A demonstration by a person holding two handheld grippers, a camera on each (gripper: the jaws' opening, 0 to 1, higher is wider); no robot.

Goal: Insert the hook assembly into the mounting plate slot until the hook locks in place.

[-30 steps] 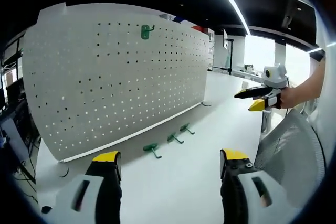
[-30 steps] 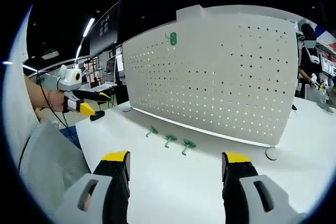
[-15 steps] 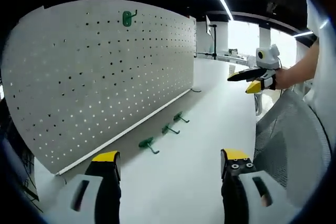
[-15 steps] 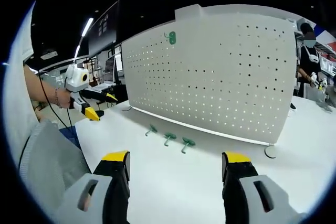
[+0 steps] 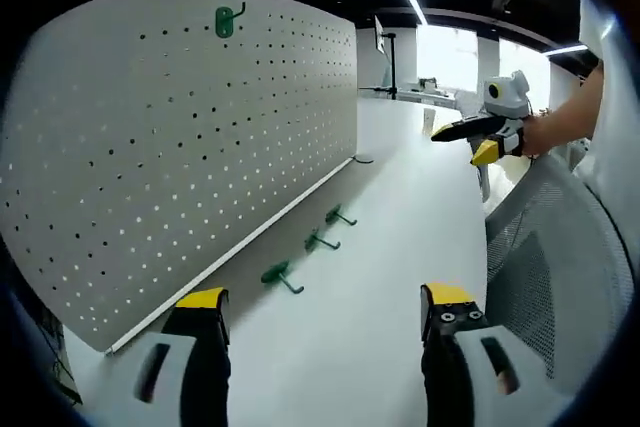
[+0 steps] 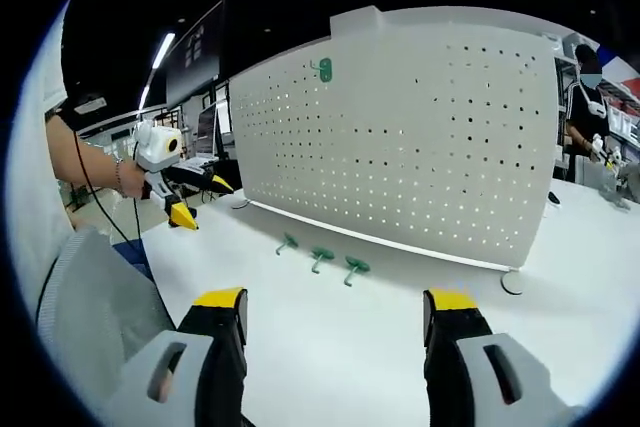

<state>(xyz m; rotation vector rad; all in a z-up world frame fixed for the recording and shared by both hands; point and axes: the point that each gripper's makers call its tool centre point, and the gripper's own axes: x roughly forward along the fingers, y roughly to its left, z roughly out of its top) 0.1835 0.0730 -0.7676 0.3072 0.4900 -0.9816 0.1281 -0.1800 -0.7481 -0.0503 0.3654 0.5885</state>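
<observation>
The left gripper (image 5: 322,309) has its jaws wide apart and holds nothing. The right gripper (image 6: 334,309) is spread wide too, with nothing in it. Their tips are yellow and blocky. Three small green hooks (image 5: 281,275) (image 5: 318,241) (image 5: 339,215) lie in a row on the smooth white table (image 5: 400,207), just beside the big white board (image 5: 180,137) full of little round holes. One green hook (image 5: 226,21) hangs high on it

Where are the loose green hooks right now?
Three hooks lie in a row on the white table, just in front of the pegboard foot; a fourth hook hangs near the board's top.
</observation>
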